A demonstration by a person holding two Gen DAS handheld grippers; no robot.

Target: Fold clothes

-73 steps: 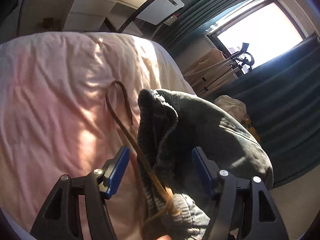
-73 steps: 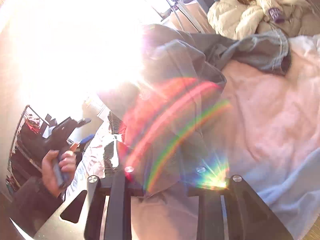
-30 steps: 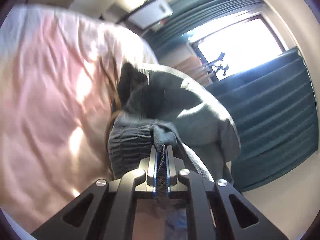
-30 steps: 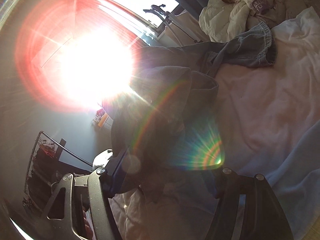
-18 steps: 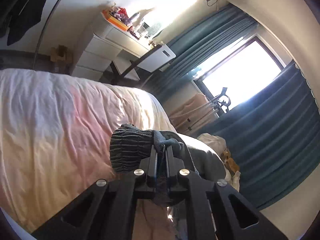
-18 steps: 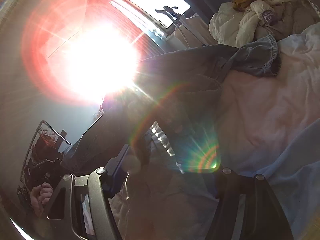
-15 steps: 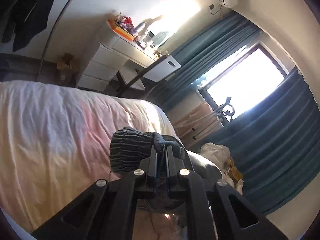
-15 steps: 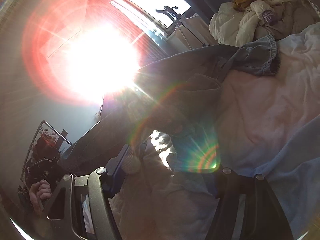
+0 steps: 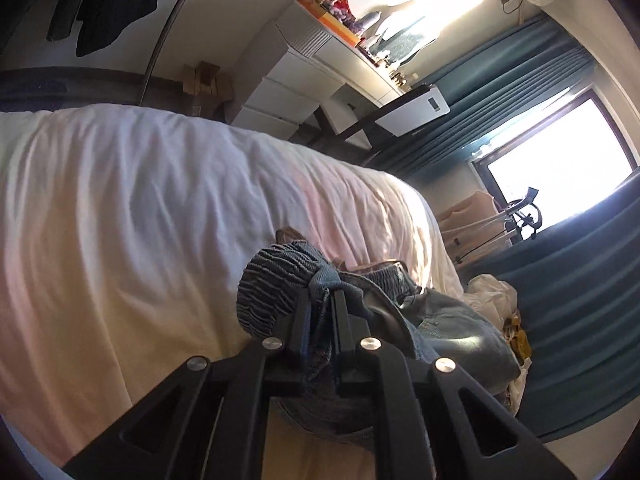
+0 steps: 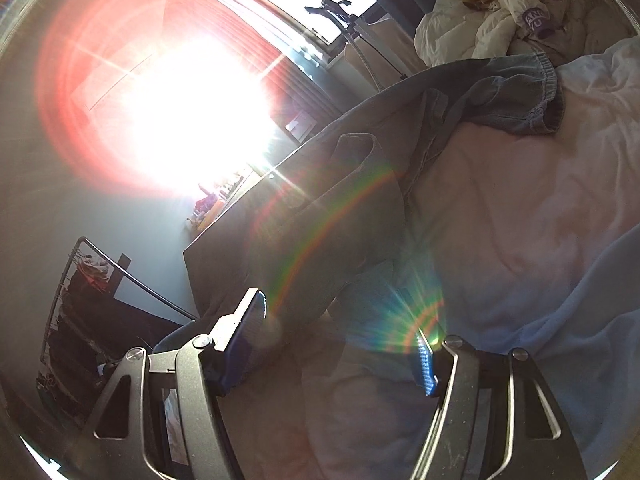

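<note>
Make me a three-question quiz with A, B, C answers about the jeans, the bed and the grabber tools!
1. Where are the jeans?
A. partly on the bed sheet
B. folded on the white drawers
C. hanging on the clothes rack

2. What colour are the curtains?
A. red
B. yellow
C. teal blue

3. What is the left tool doing?
A. gaping wide with nothing in it
B. pinching the jeans' stretchy waistband
C. holding a pillow

Answers:
1. A: one cuffed leg lies on the bed sheet, the rest is lifted.
2. C: teal blue folds hang beside the window.
3. B: its fingers are shut on the gathered waistband, while the right tool stands open.
</note>
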